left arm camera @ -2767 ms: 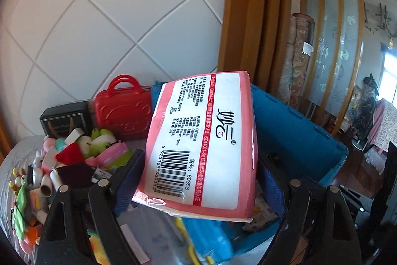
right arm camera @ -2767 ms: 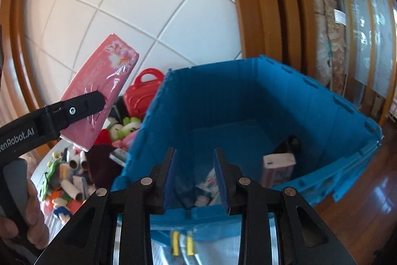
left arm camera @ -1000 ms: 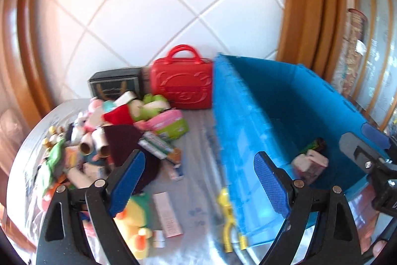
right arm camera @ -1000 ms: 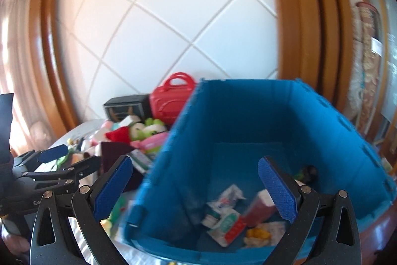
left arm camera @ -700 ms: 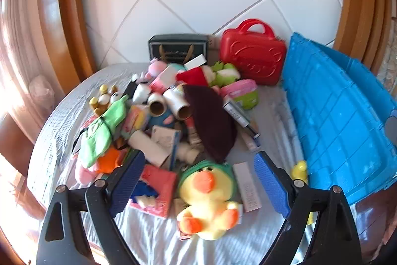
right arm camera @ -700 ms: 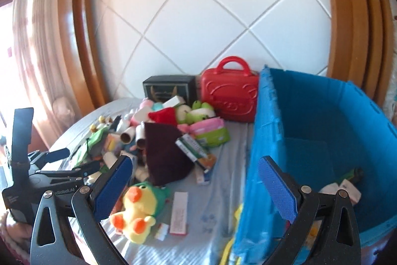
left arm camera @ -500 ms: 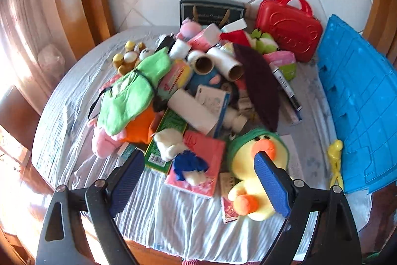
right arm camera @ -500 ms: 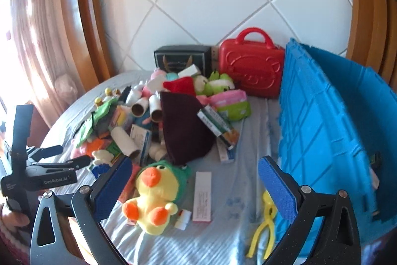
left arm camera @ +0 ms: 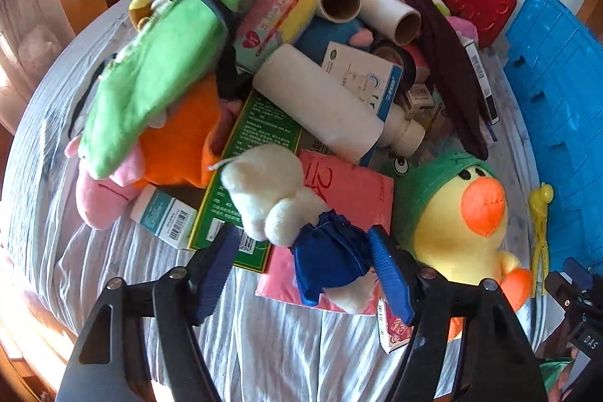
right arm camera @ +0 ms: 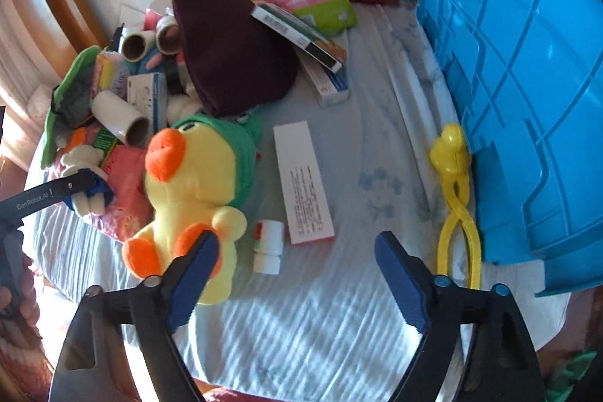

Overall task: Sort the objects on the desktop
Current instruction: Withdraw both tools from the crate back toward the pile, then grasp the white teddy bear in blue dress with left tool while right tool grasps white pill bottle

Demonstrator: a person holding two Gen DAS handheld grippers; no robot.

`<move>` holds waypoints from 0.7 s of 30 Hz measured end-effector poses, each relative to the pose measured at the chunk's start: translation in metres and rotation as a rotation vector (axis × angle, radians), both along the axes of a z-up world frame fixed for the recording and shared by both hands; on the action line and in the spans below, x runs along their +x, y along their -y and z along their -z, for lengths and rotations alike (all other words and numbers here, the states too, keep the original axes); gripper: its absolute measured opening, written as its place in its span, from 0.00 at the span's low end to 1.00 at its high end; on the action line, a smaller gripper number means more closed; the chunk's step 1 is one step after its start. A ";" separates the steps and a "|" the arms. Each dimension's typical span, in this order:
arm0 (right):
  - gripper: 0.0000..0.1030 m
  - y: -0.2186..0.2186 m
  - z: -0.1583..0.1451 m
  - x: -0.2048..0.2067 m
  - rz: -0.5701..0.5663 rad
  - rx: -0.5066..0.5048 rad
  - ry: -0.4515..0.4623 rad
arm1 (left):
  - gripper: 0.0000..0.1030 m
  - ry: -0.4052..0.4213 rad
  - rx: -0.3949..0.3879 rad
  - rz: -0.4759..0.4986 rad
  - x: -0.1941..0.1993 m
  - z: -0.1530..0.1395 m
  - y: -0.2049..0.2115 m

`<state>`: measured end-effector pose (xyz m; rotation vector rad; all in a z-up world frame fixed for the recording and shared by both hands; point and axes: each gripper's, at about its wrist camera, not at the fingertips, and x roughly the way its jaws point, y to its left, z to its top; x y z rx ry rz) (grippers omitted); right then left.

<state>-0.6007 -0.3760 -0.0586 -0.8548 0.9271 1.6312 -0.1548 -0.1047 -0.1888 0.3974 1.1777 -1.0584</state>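
- left hand-held gripper (left arm camera: 303,264) now low over the pile on the worktop (left arm camera: 56,145); earlier it held a pink tissue pack over the blue crate (left arm camera: 557,108), so that item looks delivered and this is a fresh pick
- its jaws are closing from wide to middling; the small white plush with blue cloth (left arm camera: 301,213) sits between the pads; right pad looks at or near the blue cloth, left pad clear of it; not gripped yet
- that plush lies on a pink packet (left arm camera: 350,183), just beside the yellow duck plush (left arm camera: 463,225)
- right hand-held gripper (right arm camera: 296,266) has swung off the crate and down to the worktop; jaws closing but wide apart; nothing pressed
- between its pads: a small white bottle (right arm camera: 268,243) and the near end of a flat white box (right arm camera: 303,183); duck plush overlaps the left pad's side; which one is the target i cannot tell
- yellow tongs (right arm camera: 456,194) lie against the crate wall
- judgement: both hands starting new picks; most of the pile unsorted, so task is far from done; crowding risks dragging a neighbour
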 end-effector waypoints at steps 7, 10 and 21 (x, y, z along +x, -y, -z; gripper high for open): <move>0.62 -0.001 0.043 0.002 -0.014 -0.103 0.001 | 0.33 0.068 0.027 0.074 -0.014 0.017 0.003; 0.58 -0.001 0.054 -0.005 -0.031 -0.122 -0.002 | 0.31 0.076 0.020 0.091 -0.012 0.018 -0.004; 0.58 -0.006 0.084 -0.024 -0.069 -0.170 0.004 | 0.31 0.084 -0.015 0.124 -0.007 0.020 -0.005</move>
